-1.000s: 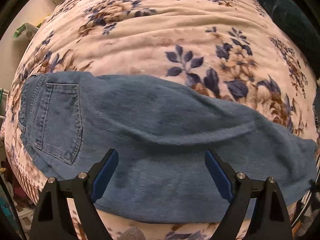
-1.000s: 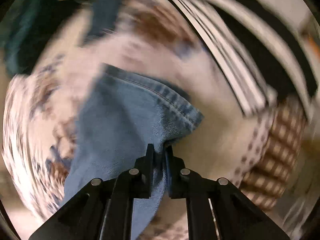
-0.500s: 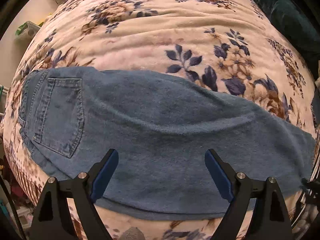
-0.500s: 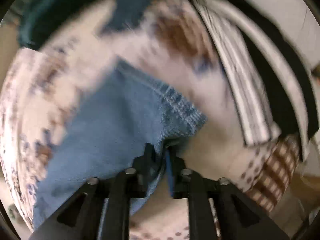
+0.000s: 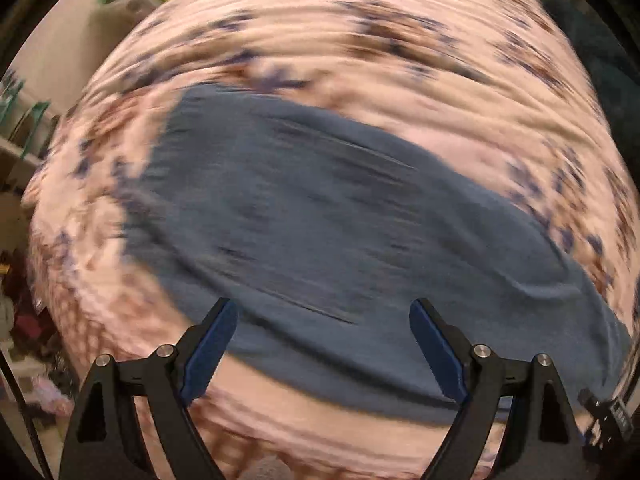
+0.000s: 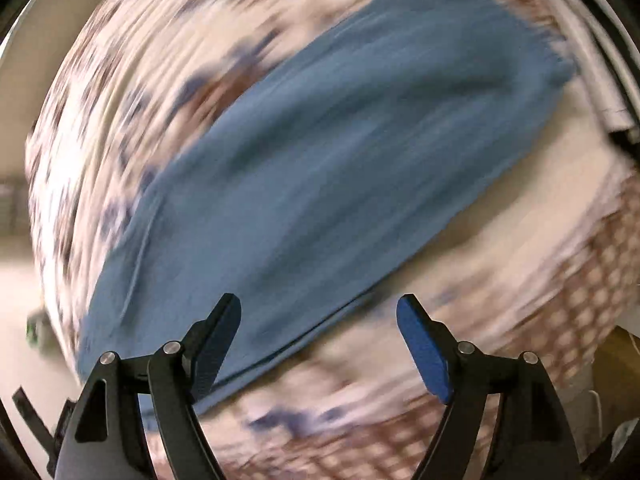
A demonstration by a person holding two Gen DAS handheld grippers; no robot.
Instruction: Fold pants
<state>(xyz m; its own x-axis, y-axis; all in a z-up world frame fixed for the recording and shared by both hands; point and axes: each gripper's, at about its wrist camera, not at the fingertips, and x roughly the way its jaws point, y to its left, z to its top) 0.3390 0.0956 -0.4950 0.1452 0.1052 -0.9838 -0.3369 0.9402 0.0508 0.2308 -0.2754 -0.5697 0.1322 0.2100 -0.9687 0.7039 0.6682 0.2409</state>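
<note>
the pants (image 5: 340, 232) are blue denim, lying flat on a cream blanket (image 5: 360, 40) printed with brown and dark blue flowers. in the left wrist view they stretch as one long band from the upper left down to the lower right edge, the cloth fairly smooth with a few shallow creases and one soft ridge near the right end. motion blur smears the weave, so seams and pockets cannot be made out here. in the right wrist view the pants (image 6: 340, 160) run on a diagonal from the lower left up to the upper right, with a doubled edge showing along the lower side (two layers seem stacked there).

the left gripper (image 5: 324, 346) hangs above the near edge of the denim with its blue-padded jaws spread wide and nothing between them. the right gripper (image 6: 318, 338) has just been opening its jaws; they now stand wide apart, over the lower edge of the pants, and hold nothing.

beyond the blanket's left edge there are shelves (image 5: 24, 128) with blurred green things on them; what they are cannot be told.
</note>
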